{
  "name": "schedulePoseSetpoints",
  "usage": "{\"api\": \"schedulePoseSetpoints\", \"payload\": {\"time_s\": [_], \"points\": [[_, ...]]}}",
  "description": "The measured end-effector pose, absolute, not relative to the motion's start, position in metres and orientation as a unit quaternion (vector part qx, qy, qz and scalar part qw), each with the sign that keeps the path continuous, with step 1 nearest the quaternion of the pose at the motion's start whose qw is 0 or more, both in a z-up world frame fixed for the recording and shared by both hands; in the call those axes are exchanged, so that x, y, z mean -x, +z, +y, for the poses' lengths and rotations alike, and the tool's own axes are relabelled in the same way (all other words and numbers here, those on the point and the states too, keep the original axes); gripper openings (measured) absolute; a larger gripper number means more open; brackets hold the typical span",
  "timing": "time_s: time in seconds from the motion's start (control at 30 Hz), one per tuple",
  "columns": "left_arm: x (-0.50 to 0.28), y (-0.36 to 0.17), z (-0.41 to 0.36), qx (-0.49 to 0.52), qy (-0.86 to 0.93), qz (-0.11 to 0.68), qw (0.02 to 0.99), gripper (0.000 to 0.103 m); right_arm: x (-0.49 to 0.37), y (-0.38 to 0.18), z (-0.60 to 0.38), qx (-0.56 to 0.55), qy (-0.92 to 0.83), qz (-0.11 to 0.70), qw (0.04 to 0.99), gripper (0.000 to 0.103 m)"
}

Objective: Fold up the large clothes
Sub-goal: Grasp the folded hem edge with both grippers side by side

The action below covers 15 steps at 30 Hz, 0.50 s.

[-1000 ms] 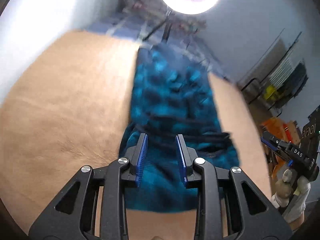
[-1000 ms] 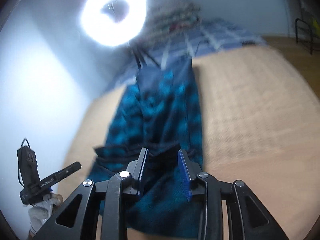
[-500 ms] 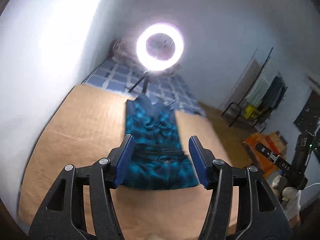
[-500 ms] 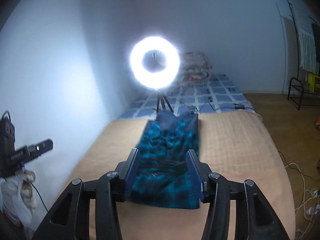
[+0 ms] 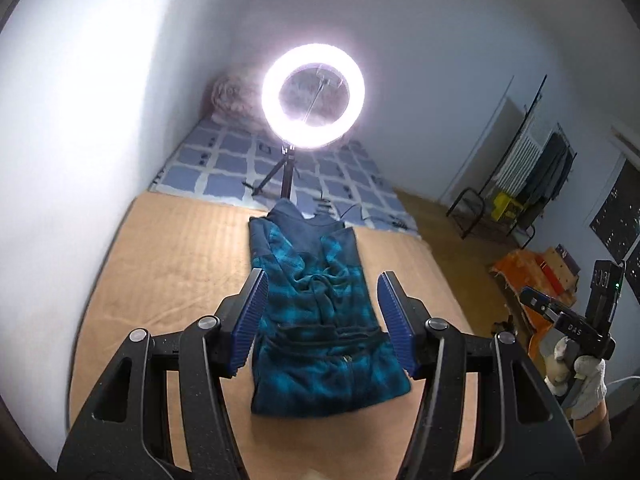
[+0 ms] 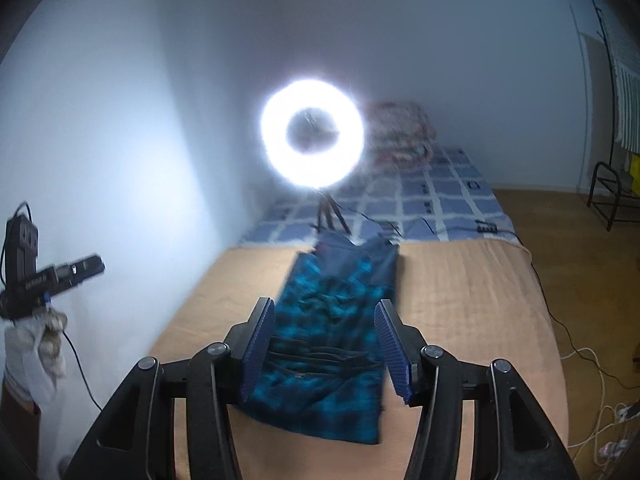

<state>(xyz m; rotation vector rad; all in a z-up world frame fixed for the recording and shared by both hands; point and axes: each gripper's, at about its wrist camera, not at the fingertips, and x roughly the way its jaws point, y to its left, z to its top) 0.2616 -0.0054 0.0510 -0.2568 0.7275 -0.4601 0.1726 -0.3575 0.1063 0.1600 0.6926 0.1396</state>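
Two grippers up above the blue jacket (image 5: 320,320) near the ring light (image 5: 313,96) on the tan bed (image 5: 176,264), left gripper (image 5: 320,320) open and empty, right gripper (image 6: 326,344) opening and empty; soft, floppy, best pinched at near corners.

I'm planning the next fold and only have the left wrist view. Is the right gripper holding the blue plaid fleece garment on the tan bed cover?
Observer: No. The right gripper has its jaws opening with nothing between them. The blue plaid fleece garment lies flat on the tan bed cover.
Operator: Anything on the floor past the bed's right edge?
Observer: White cables trail across the wooden floor.
Operator: And around my left gripper?
Observer: A black cable hangs below the left gripper, beside the wall.
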Motion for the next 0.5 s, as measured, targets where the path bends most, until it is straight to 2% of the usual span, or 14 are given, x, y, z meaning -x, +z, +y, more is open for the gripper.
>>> {"api": "schedulePoseSetpoints", "payload": {"time_s": [0.13,0.17,0.23,0.5], "points": [[-0.328,0.005,-0.019,0.130,-0.221,0.378,0.890,0.058,-0.221,0.068,-0.382,-0.085,0.064,0.374,0.921,0.053],[-0.349,-0.011,-0.022,0.134,-0.219,0.387,0.885,0.058,-0.238,0.053,-0.389,-0.092,0.067,0.387,0.915,0.047],[-0.391,-0.049,-0.030,0.139,-0.214,0.410,0.876,0.058,-0.270,0.025,-0.399,-0.101,0.073,0.412,0.902,0.043],[-0.528,-0.172,-0.053,0.149,-0.213,0.471,0.843,0.058,-0.402,-0.101,-0.429,-0.135,0.095,0.466,0.869,0.044]]}}
